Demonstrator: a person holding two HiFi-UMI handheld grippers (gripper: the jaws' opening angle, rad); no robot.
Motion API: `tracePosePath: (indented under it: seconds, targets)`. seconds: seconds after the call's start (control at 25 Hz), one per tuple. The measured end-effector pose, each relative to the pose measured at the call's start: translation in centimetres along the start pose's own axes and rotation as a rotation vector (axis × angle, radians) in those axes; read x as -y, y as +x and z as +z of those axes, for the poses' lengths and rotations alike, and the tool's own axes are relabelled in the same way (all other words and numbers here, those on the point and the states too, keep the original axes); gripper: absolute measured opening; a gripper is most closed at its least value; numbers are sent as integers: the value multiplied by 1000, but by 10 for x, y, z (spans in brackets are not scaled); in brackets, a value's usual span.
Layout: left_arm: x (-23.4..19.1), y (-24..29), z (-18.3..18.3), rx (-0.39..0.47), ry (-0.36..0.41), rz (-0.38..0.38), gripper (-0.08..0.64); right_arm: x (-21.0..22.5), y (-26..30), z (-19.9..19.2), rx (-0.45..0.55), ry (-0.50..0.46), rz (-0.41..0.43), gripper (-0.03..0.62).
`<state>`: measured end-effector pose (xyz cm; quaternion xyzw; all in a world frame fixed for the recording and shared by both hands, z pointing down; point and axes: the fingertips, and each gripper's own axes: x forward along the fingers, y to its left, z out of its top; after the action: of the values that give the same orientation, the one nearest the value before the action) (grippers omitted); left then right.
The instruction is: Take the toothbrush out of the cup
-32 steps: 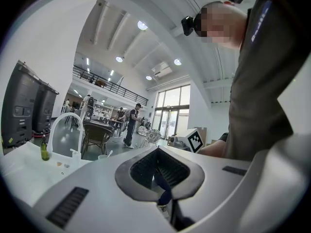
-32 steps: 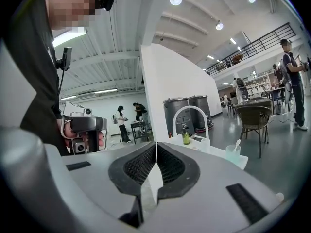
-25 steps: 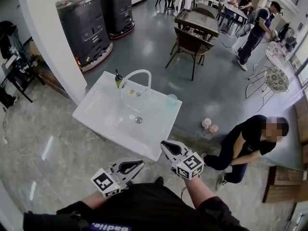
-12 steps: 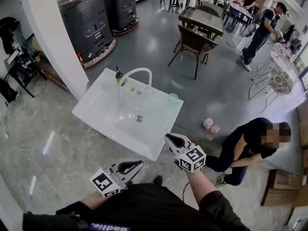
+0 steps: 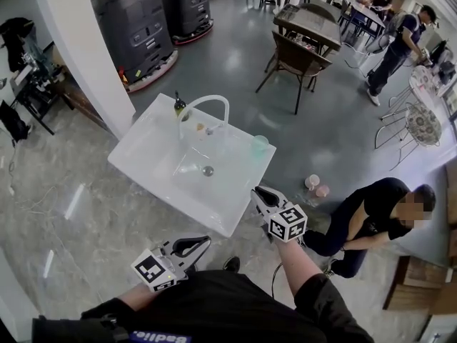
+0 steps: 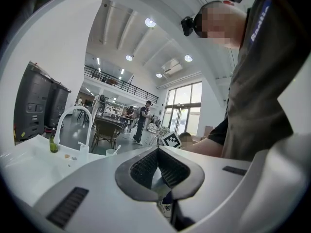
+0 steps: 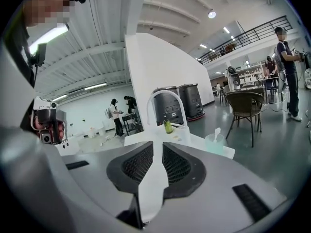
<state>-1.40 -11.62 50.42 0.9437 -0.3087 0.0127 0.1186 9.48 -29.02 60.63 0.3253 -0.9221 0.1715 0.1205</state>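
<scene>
A: Where's the toothbrush (image 7: 216, 133)?
B: Standing in the cup (image 7: 214, 143) on the sink (image 5: 146, 159) corner. The right gripper view shows it; the head view shows only the cup. Right gripper (image 7: 157, 147) opening, empty; left gripper (image 6: 158, 150) closed, empty.

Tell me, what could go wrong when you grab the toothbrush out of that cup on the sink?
The cup stands right at the far corner of the sink, so a bump from the right gripper could knock it off the edge. The toothbrush is thin, and the jaws, now opening with nothing between them, might miss it. The cup might also lift with the brush.
</scene>
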Motion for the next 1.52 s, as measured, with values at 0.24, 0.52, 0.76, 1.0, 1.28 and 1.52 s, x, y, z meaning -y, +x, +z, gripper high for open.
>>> tracePosePath:
  seconds: [0.24, 0.52, 0.76, 1.0, 1.28, 1.52]
  targets:
    - [-3, 2, -2, -6, -6, 18, 9, 40, 13, -1, -22, 23, -61, 91]
    - [-6, 8, -8, -18, -19, 34, 9, 87, 31, -6, -46, 75, -123, 143]
    - [-12, 9, -9, -19, -26, 56, 10, 117, 46, -6, -53, 80, -162, 144]
    - [-17, 4, -15, -38, -34, 81, 10, 137, 67, -5, -67, 61, -182, 144]
    - [-21, 3, -14, -35, -41, 104, 9, 161, 88, -12, -106, 48, -236, 144]
    - [-23, 3, -22, -43, -63, 104, 9, 174, 100, -19, -129, 64, -262, 144]
